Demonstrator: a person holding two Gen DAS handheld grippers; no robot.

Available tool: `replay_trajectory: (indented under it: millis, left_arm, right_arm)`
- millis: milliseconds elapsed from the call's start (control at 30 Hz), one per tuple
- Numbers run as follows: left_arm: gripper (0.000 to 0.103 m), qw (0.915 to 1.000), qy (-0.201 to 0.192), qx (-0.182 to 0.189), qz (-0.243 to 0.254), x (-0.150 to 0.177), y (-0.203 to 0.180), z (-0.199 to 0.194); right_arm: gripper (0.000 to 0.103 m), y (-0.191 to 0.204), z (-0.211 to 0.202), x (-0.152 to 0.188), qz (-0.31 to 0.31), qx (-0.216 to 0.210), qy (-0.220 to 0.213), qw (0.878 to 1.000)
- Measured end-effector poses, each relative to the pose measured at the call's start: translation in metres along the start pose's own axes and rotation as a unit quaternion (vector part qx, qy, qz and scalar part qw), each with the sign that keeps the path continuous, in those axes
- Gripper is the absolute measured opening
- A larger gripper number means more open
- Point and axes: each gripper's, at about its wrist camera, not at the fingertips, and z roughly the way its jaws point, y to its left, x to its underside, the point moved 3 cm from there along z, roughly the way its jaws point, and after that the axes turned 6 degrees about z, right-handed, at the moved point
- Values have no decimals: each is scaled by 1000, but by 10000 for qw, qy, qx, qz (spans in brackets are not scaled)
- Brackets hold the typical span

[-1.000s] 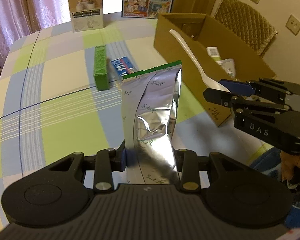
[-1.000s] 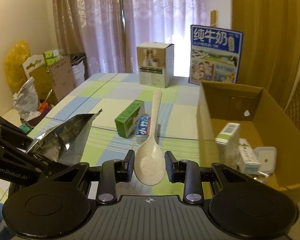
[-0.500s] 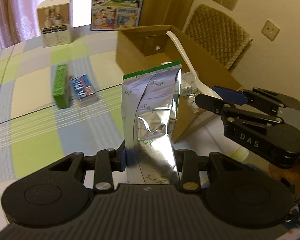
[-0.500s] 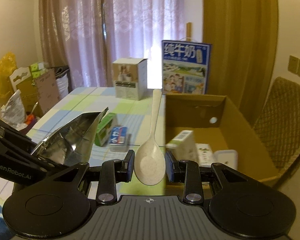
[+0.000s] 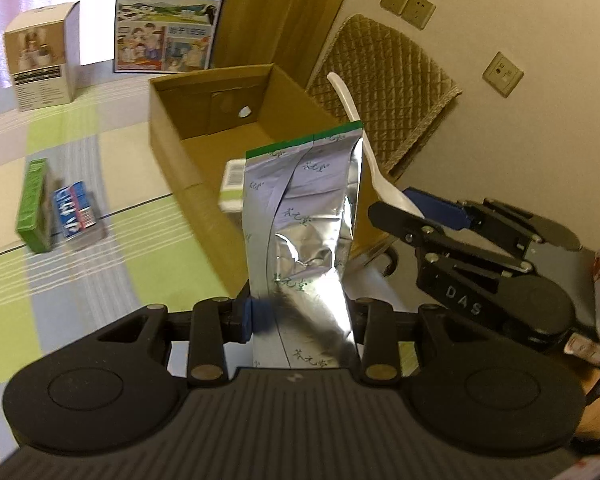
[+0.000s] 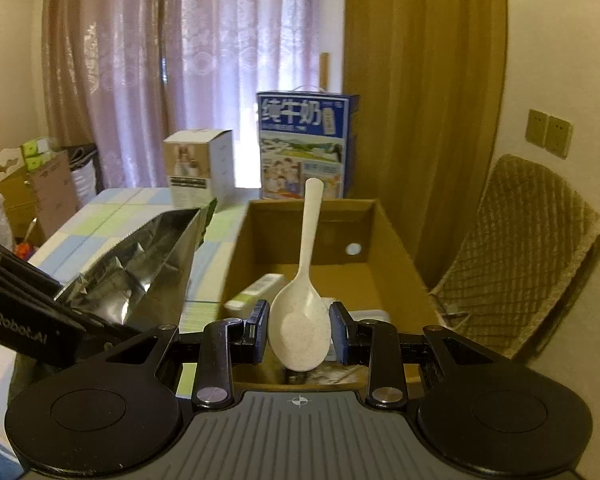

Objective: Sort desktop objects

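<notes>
At the bottom middle of the left wrist view, the left gripper (image 5: 300,320) squeezes a shiny silver bag (image 5: 304,240) standing straight up. To its right, the right gripper (image 6: 299,334) pinches the bowl of a white spoon (image 6: 302,312). Behind them sits an open cardboard box (image 5: 172,136). At the left edge, a green box (image 5: 32,204) lies on the checked table (image 5: 80,280).

In the left wrist view, the cardboard box (image 5: 204,128) occupies the frame centre, on the table (image 5: 80,280). The foil pouch (image 5: 304,240) stands before it, lower centre. The spoon (image 5: 364,152) is right of the pouch. Two small packets (image 5: 56,208) lie side by side at left. The milk carton (image 5: 168,16) and a printed box (image 5: 40,68) stand behind, upper left. A chair (image 5: 384,92) is upper right.
</notes>
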Motion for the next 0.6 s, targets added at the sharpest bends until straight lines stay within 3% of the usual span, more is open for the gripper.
replay_trajectory:
  millis: [600]
  left_arm:
    - [30,9987,-144,281,-388,-63,-17,44]
  right_arm:
    - [29,-62,20,-15,8,296,40,9996]
